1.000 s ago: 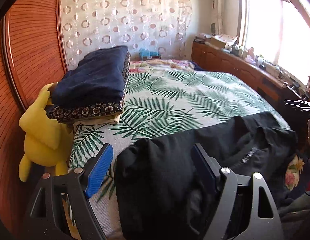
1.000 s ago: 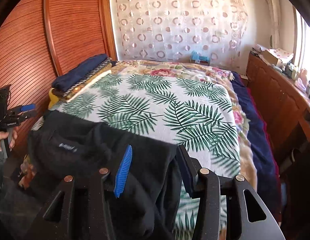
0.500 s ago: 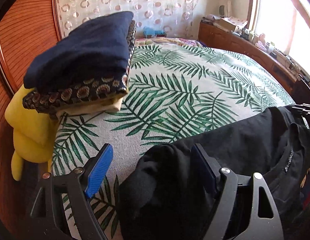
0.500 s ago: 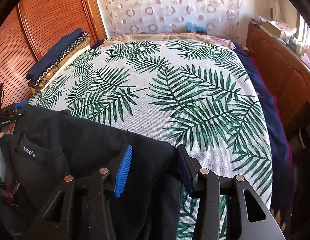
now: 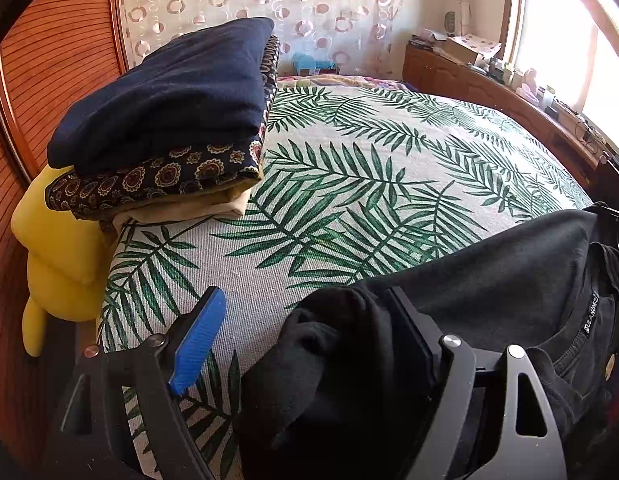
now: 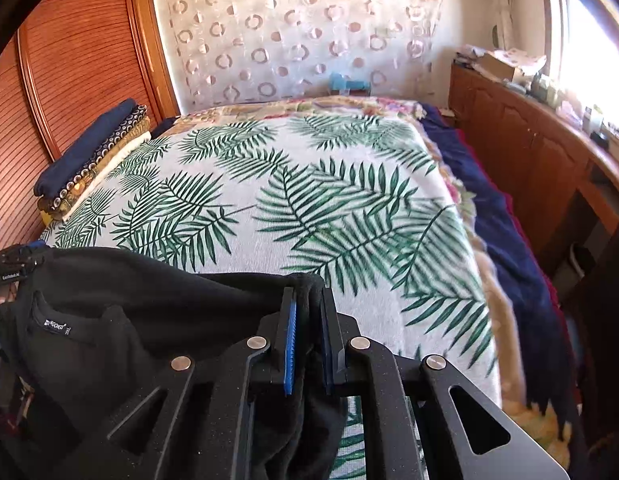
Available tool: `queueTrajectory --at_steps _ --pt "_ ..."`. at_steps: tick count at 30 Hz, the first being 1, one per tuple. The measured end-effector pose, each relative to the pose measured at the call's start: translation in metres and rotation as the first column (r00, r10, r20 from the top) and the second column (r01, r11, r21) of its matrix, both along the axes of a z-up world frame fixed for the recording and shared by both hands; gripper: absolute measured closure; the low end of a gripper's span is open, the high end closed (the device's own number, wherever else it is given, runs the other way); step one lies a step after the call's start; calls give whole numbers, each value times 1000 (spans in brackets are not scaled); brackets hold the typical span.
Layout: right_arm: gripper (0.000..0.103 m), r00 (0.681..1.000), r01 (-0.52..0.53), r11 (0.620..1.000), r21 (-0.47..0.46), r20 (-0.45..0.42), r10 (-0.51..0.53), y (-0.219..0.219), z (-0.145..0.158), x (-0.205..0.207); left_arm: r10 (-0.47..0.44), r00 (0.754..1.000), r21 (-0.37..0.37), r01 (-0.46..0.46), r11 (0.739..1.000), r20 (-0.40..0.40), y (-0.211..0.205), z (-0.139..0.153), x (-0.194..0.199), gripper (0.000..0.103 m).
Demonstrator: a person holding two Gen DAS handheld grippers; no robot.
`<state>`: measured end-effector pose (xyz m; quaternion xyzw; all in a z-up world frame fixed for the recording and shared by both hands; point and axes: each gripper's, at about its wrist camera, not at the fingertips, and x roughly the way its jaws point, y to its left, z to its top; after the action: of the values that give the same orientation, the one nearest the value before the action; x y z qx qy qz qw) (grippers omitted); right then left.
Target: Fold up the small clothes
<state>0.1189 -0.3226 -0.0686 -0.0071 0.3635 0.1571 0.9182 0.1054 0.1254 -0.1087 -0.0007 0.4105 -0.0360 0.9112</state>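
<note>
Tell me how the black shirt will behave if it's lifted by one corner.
The black shirt looks floppy: it bunches between the right tongs and would probably hang and sag. It drapes over the bed edge, so it may slide.

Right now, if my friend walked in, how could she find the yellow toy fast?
Start at the big bed with the palm-leaf cover. Go to its corner beside the ribbed wooden wardrobe, where a pile of folded clothes sits. The yellow plush toy is squeezed between bed and wardrobe, just under that pile; it is the only bright yellow, lumpy thing there, while everything stacked above is flat, folded fabric.
</note>
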Motion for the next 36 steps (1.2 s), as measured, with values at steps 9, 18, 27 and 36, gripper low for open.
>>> queueTrajectory --at_steps 9,18,27,36 --pt "56 999 -14 1000 -19 -39 13 1 -11 18 -59 998 -65 59 996 -4 -2 5 -9 53" --pt "92 984 -153 988 37 -87 156 13 -15 13 -139 990 -114 141 983 25 -21 23 -28 88" --pt "95 979 -174 982 72 121 165 -11 62 -75 -158 932 -91 198 976 326 -37 140 -115 89" --pt "95 916 -155 985 77 383 114 -32 155 -158 -122 796 -116 235 965 593 -45 227 -167 89"
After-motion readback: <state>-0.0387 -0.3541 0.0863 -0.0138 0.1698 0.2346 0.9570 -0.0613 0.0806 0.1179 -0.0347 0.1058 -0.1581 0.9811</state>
